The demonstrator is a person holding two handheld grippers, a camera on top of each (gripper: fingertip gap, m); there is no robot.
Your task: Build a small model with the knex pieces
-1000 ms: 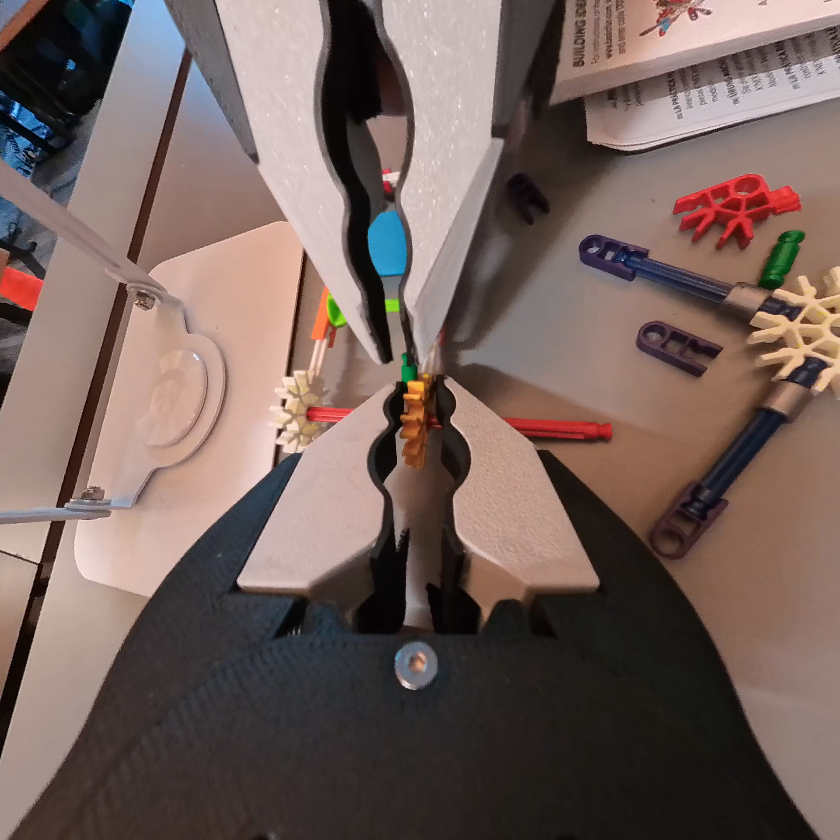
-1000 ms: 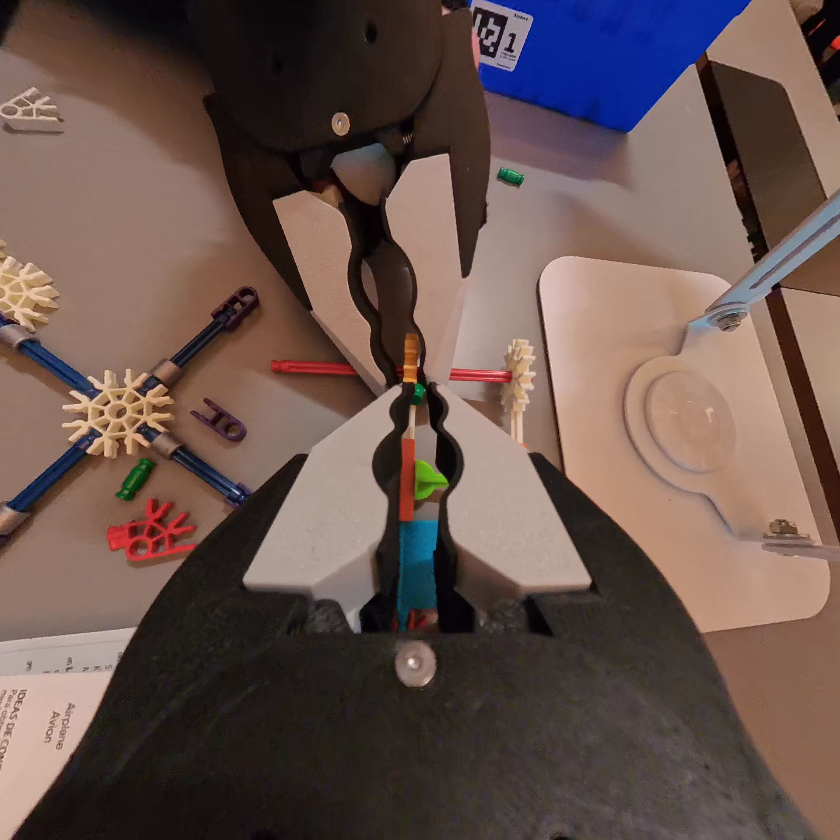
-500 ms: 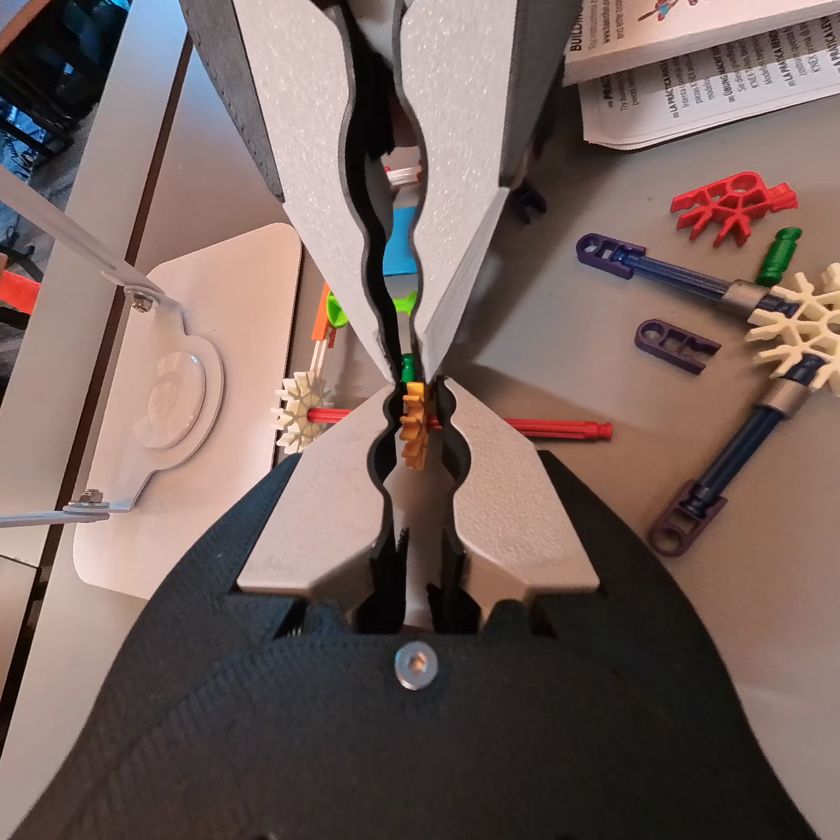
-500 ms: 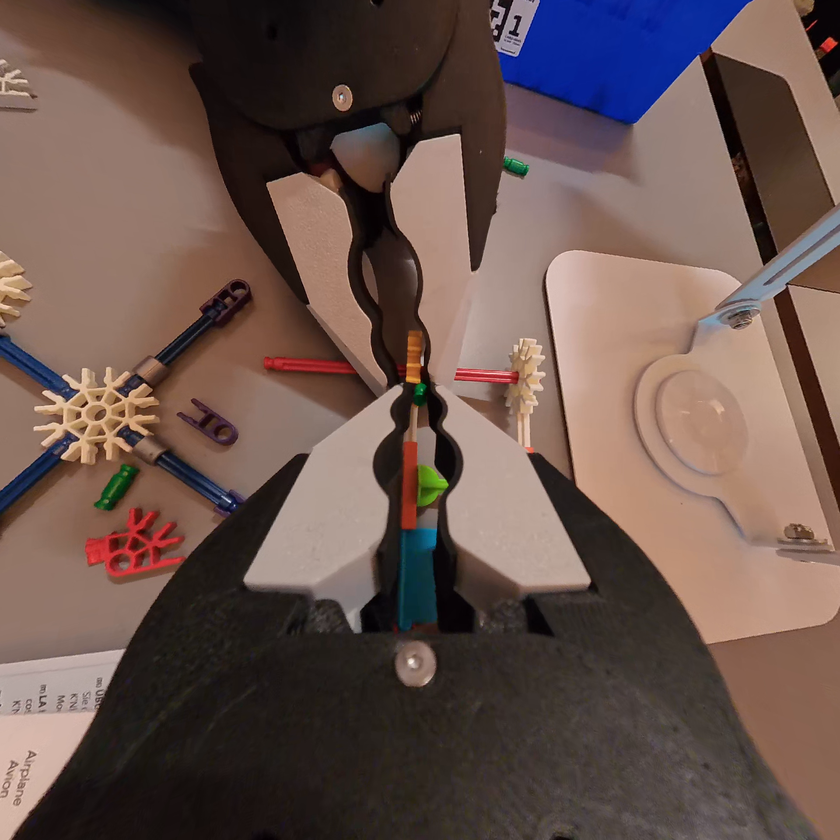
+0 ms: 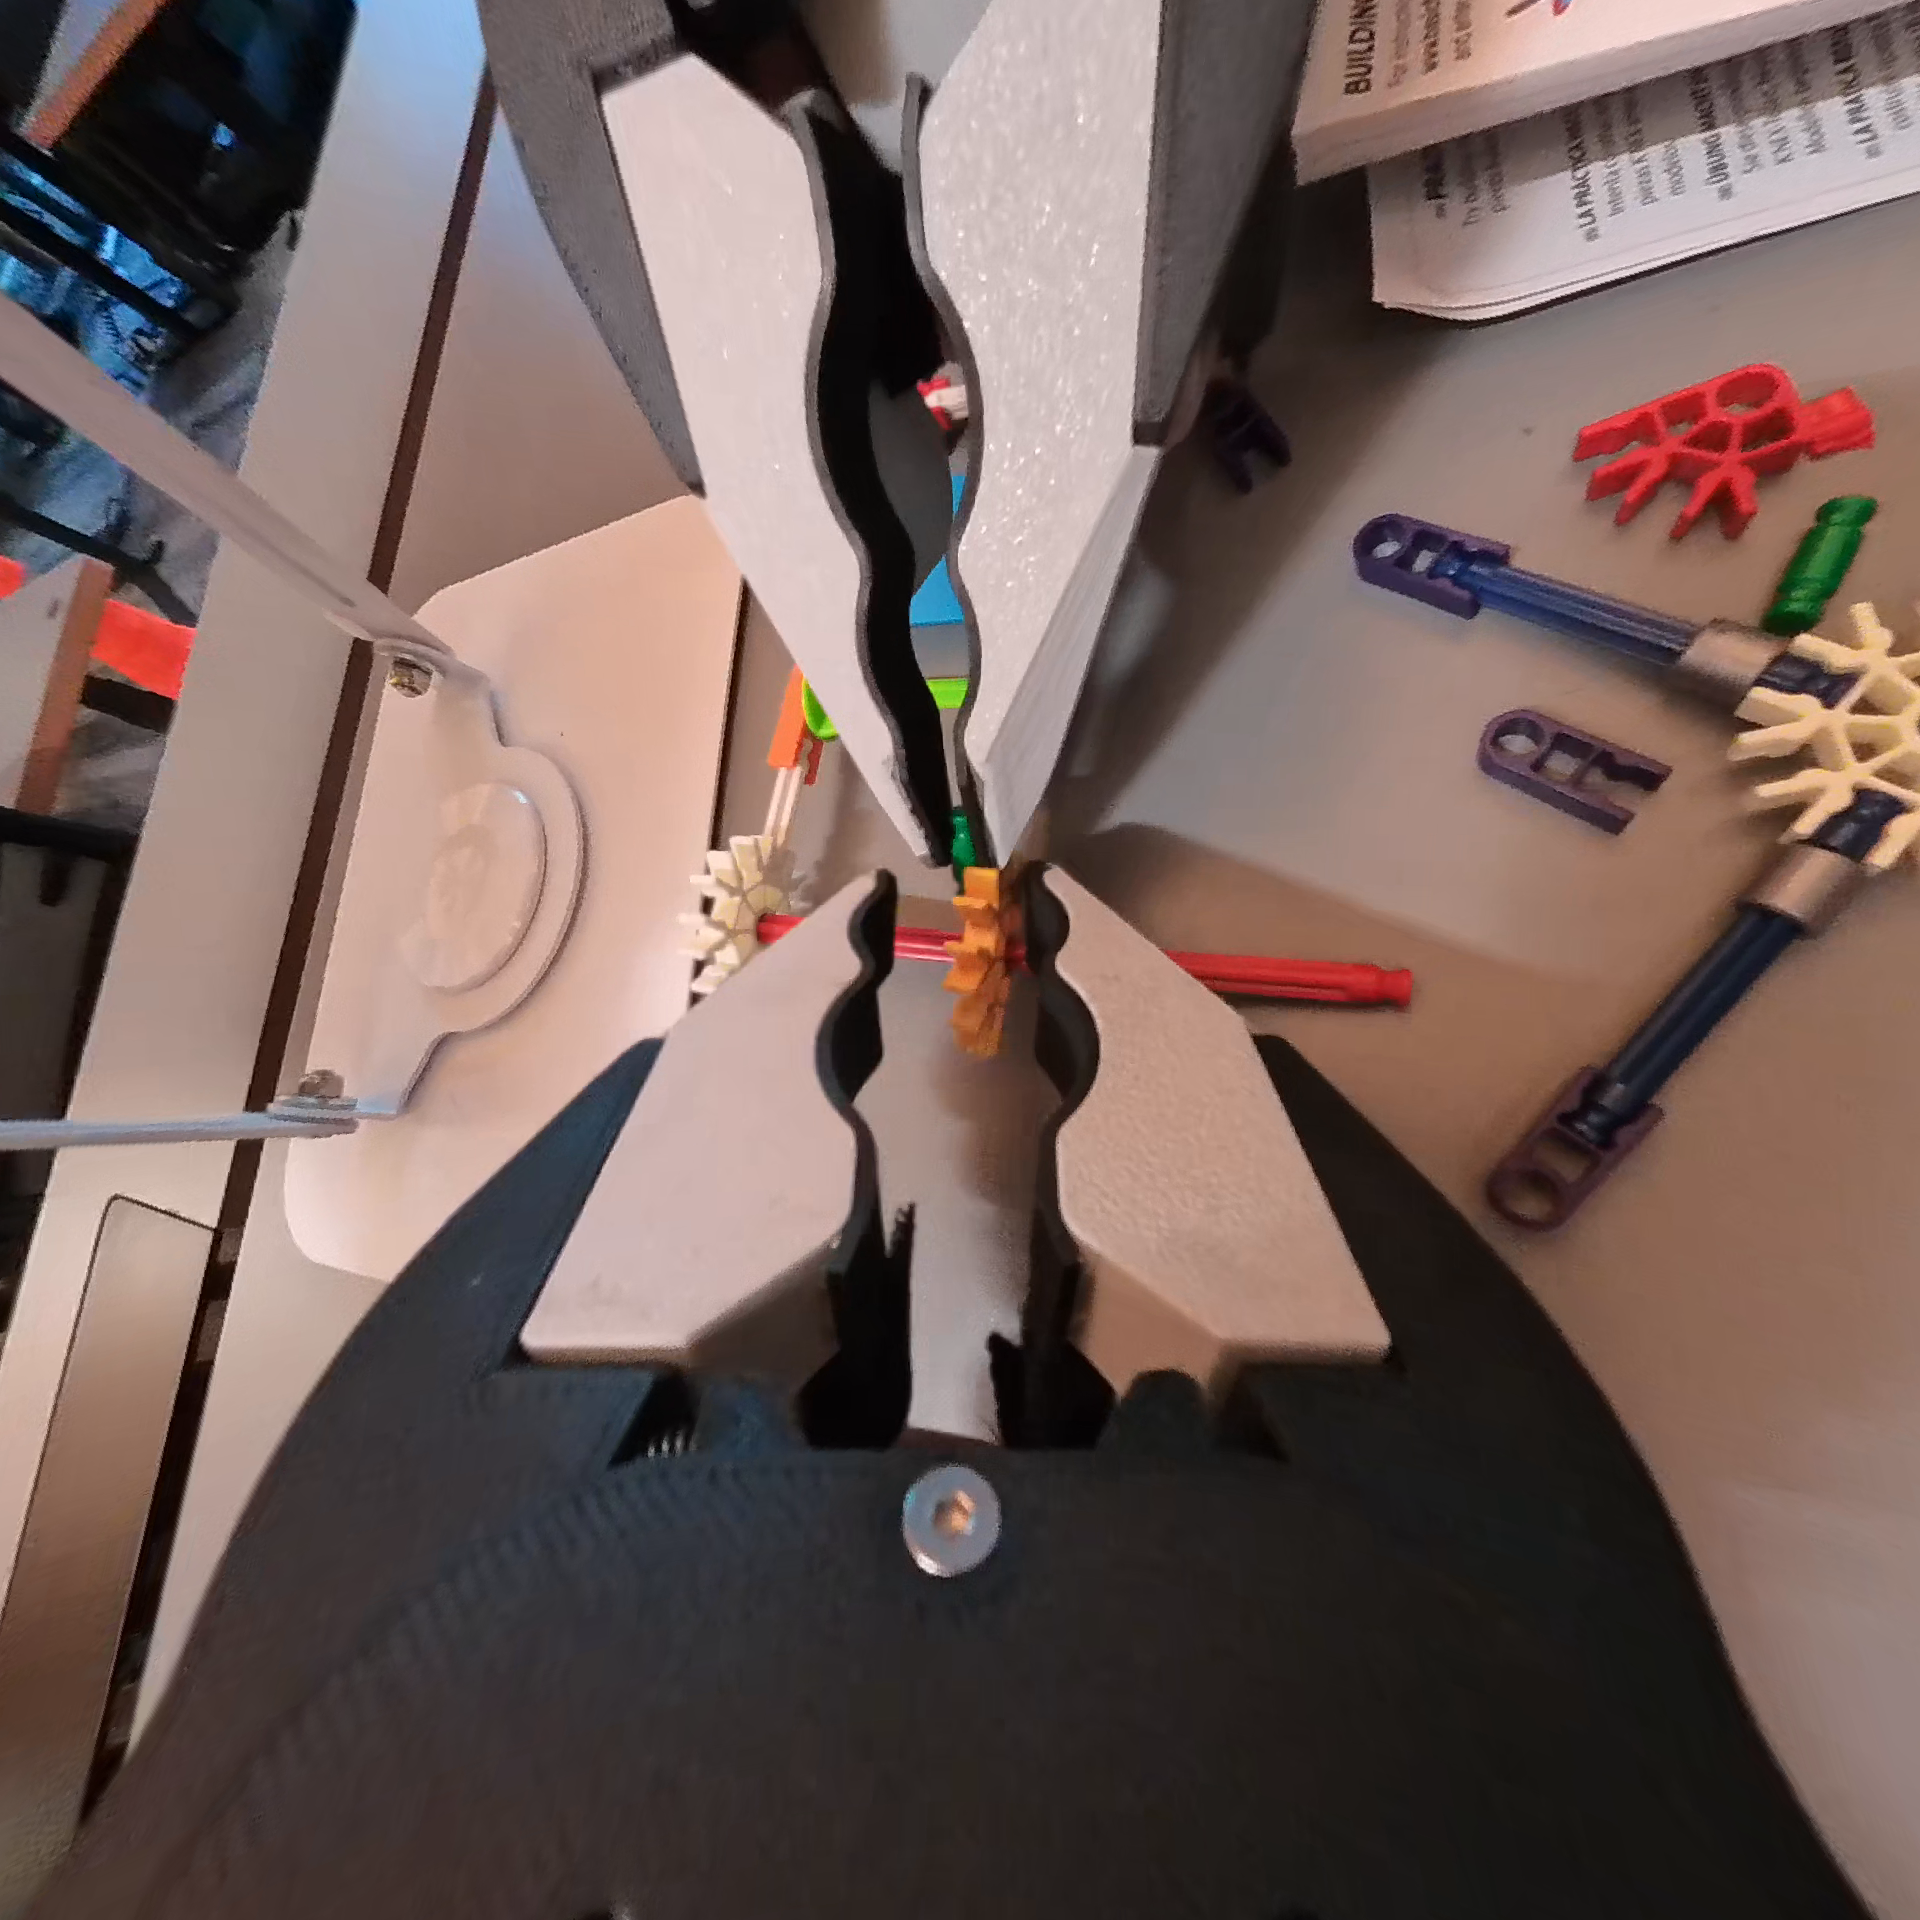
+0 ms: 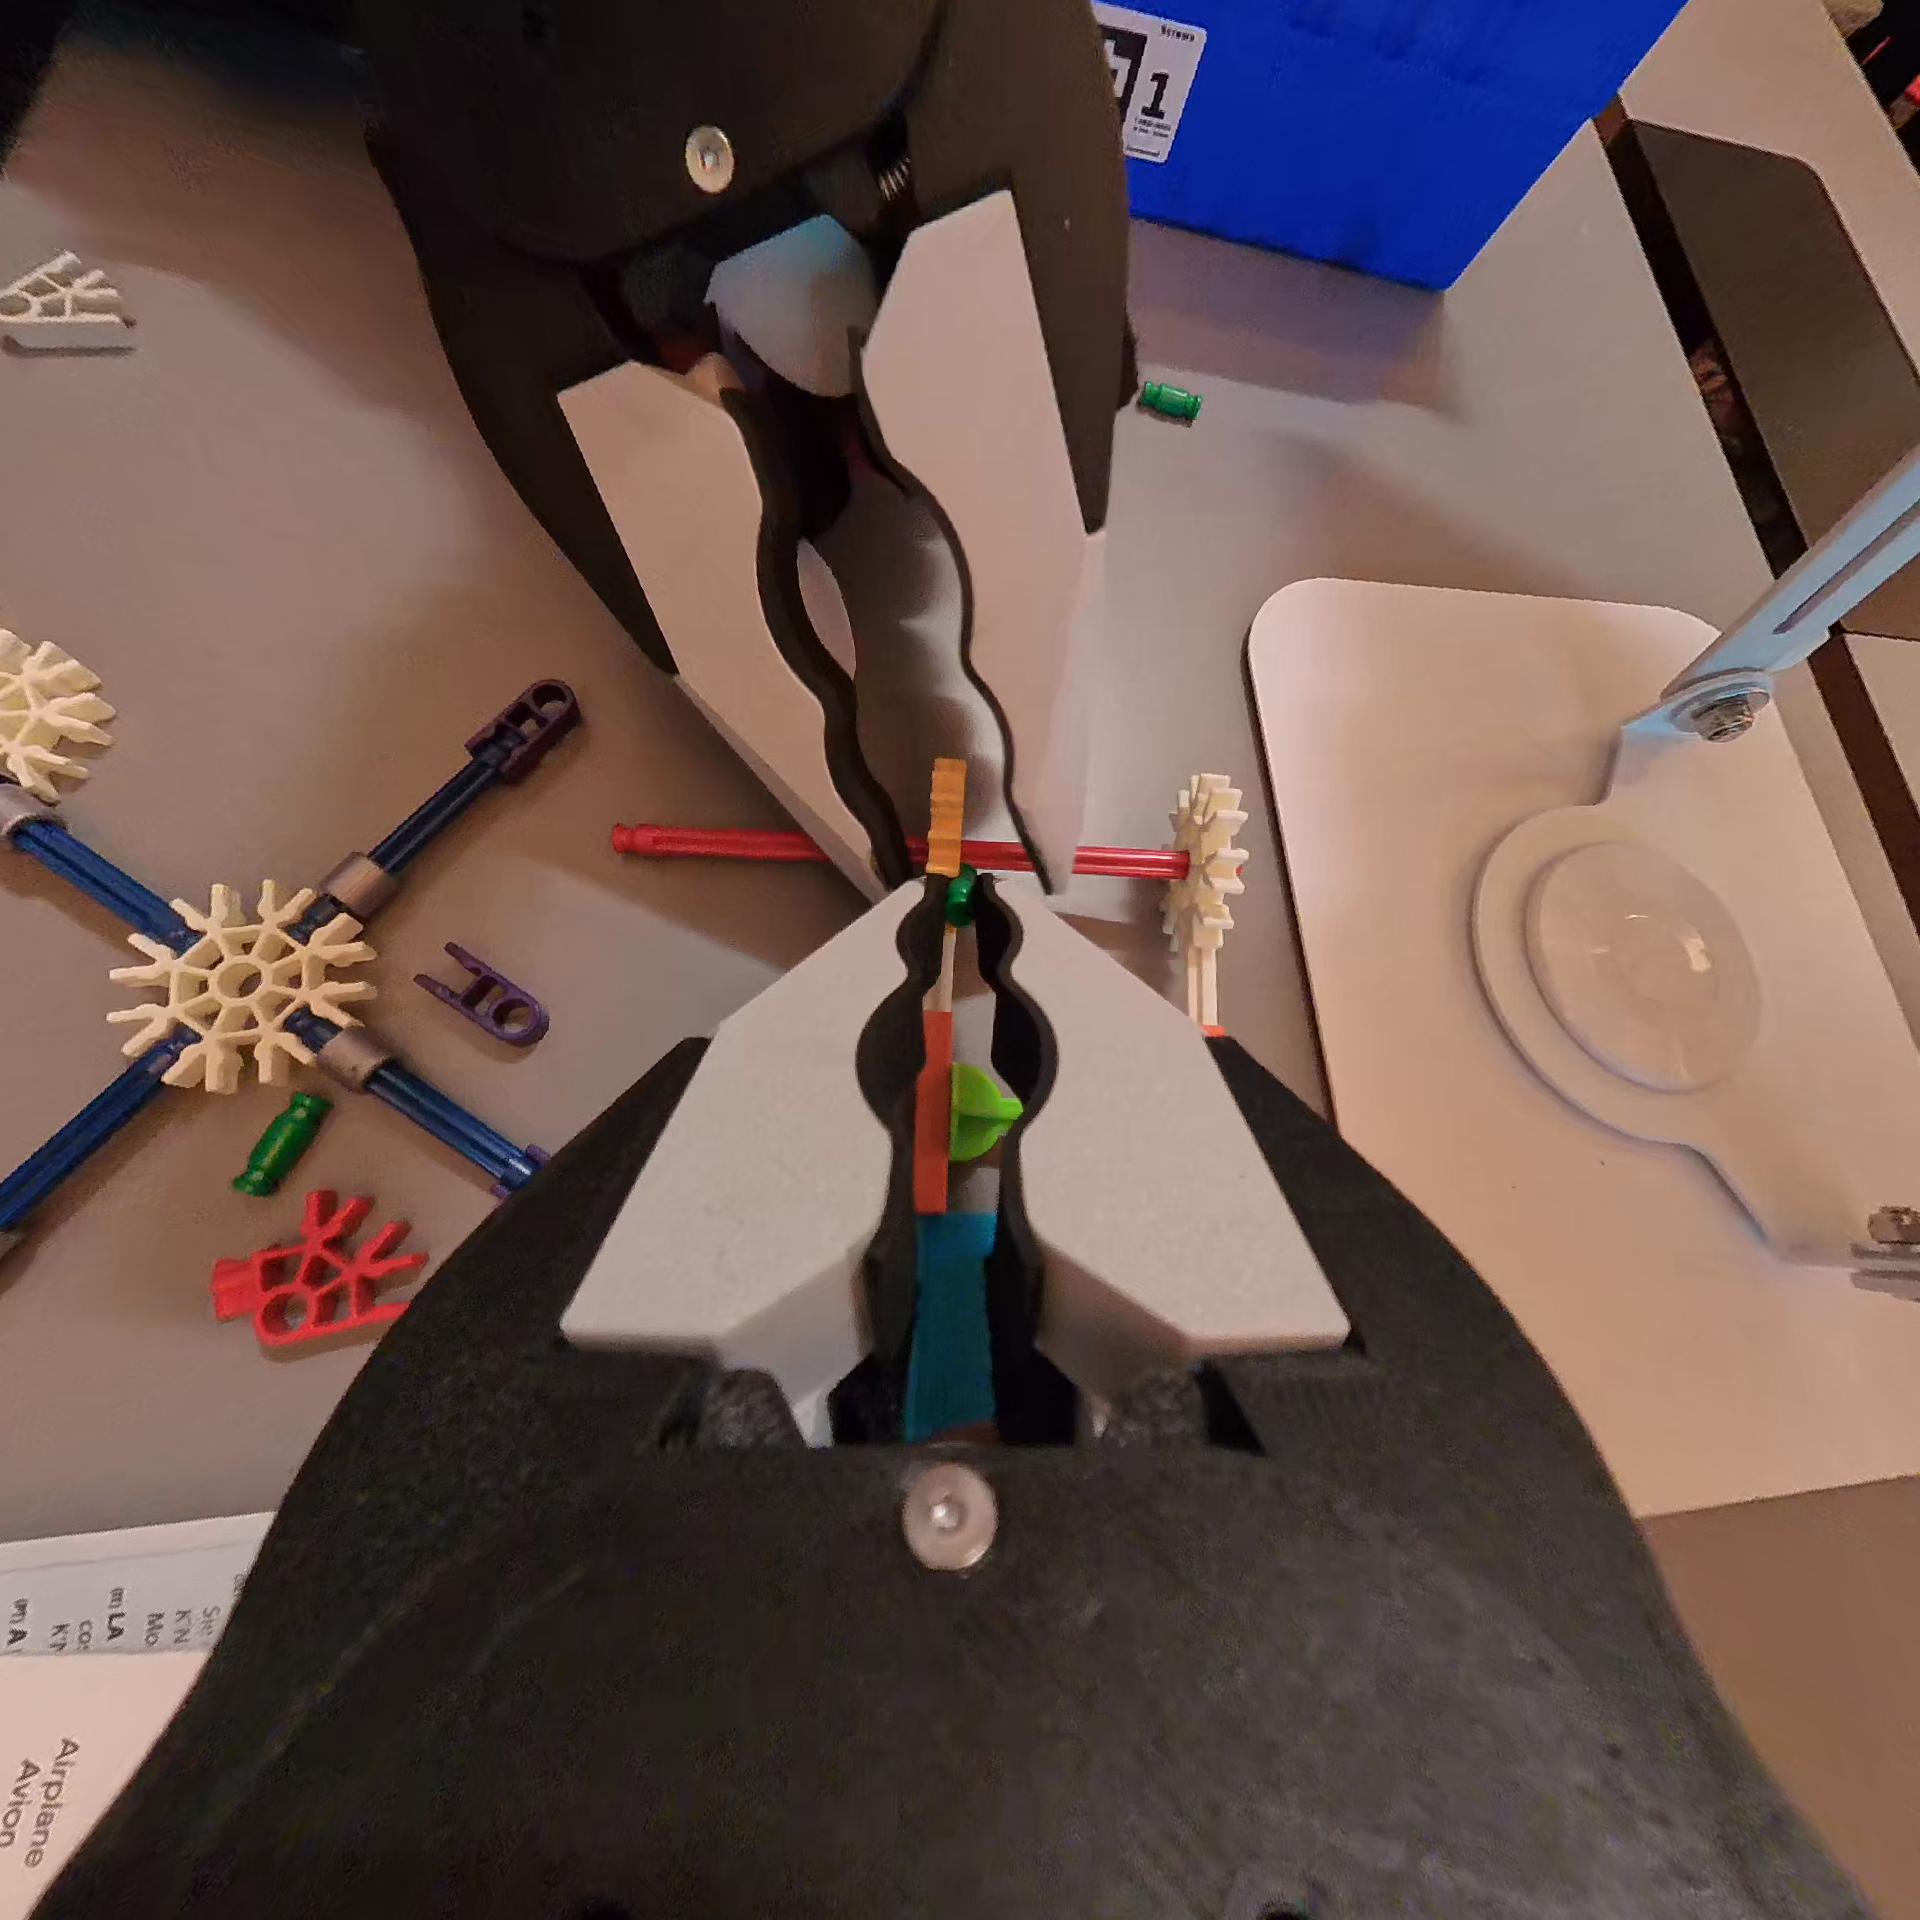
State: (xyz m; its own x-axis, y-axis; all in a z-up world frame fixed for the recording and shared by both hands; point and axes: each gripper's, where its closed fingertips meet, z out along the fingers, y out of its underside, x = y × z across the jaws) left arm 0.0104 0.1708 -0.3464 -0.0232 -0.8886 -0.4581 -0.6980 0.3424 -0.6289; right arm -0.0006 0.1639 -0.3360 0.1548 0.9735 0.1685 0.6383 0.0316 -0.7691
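Note:
My left gripper (image 5: 961, 904) is open around an orange toothed connector (image 5: 977, 966) that sits on a red rod (image 5: 1288, 979); there is a gap beside the connector. The rod ends in a white snowflake connector (image 5: 740, 906). My right gripper (image 6: 951, 894) is shut on a small assembly: a green stub (image 6: 958, 899) at its tips, then a white rod, an orange piece (image 6: 933, 1101), a lime piece (image 6: 977, 1110) and a blue panel (image 6: 951, 1340). The green stub meets the orange connector (image 6: 948, 816). The two grippers face each other tip to tip.
On the grey table lie a white snowflake connector with blue rods (image 6: 241, 982), a red connector (image 6: 312, 1273), a purple clip (image 6: 483, 1003) and short green rods (image 6: 281, 1143). Booklets (image 5: 1610, 156), a blue bin (image 6: 1403, 125) and a white plate with a metal bracket (image 6: 1455, 935) border the area. The tips of both grippers are at nearly the same place.
My left gripper's jaws have spread and let go of the orange connector. My right gripper stays shut on its assembly, pressed against the connector.

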